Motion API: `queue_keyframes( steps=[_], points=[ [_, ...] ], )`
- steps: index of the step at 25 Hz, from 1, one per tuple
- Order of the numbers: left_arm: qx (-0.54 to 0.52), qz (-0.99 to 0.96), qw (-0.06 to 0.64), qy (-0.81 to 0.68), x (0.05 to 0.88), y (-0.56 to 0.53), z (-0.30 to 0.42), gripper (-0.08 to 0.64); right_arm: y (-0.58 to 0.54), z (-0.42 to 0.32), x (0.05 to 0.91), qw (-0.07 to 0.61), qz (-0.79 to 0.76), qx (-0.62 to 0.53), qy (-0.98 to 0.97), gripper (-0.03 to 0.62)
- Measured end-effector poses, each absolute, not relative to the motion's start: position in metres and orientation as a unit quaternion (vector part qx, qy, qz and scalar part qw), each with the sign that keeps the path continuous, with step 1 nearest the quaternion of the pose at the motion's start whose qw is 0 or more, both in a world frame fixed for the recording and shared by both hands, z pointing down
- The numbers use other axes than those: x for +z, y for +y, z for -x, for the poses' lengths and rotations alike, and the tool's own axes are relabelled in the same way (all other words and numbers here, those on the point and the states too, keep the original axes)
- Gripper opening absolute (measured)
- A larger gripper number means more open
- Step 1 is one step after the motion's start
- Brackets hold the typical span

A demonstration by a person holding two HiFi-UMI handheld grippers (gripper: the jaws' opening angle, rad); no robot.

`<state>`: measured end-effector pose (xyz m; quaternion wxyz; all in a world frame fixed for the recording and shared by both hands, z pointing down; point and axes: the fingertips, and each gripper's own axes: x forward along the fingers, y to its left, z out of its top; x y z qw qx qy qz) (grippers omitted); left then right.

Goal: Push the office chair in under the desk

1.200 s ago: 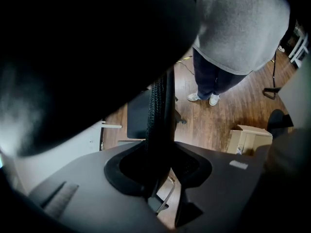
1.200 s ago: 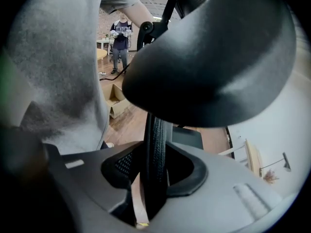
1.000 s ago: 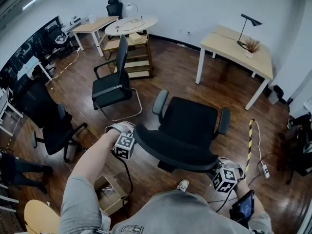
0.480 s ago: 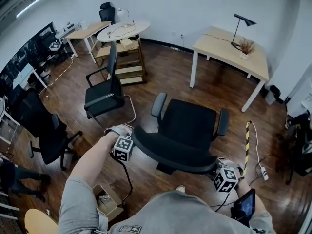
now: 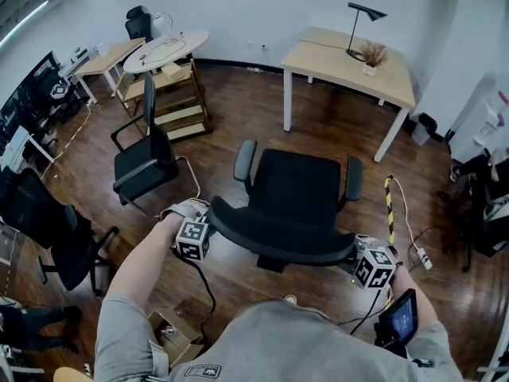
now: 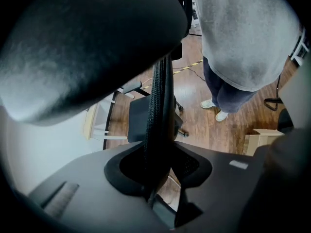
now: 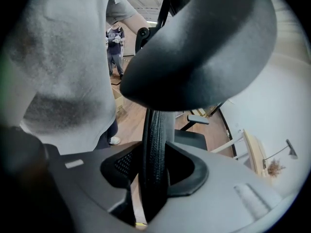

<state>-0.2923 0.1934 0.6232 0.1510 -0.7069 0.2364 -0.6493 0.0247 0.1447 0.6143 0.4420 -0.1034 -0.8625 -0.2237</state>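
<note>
The chair (image 5: 298, 193) sits in the middle of the picture, with its seat facing the desk (image 5: 342, 58) at the upper right. The left gripper (image 5: 199, 228) pinches one end of the chair's back. The right gripper (image 5: 362, 257) pinches the other end. Both sets of jaws are partly open and squeeze the thin edge. Holding both ends probably keeps the push straight.

Your black office chair (image 5: 296, 185) stands upright, backrest nearest you, seat and armrests facing the far table (image 5: 334, 58). That light-wood, white-legged table stands well apart from it.

Wooden floor (image 5: 238, 118) (dark planks), office chair (image 5: 293, 191), desk (image 5: 334, 64), cardboard box (image 5: 171, 337)
</note>
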Motion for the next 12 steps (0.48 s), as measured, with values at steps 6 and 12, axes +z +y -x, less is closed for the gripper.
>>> queue_keyframes(
  steps=[6,12],
  points=[
    [-0.648,0.708,0.158,0.232,0.627,0.157,0.281,0.124,0.114,-0.038,0.618,0.454,0.101,-0.211,-0.86,0.143],
    [-0.647,0.71,0.164,0.225,0.626,0.123,0.271,0.124,0.086,-0.048,0.618,0.454,0.099,-0.205,-0.861,0.144]
  ],
)
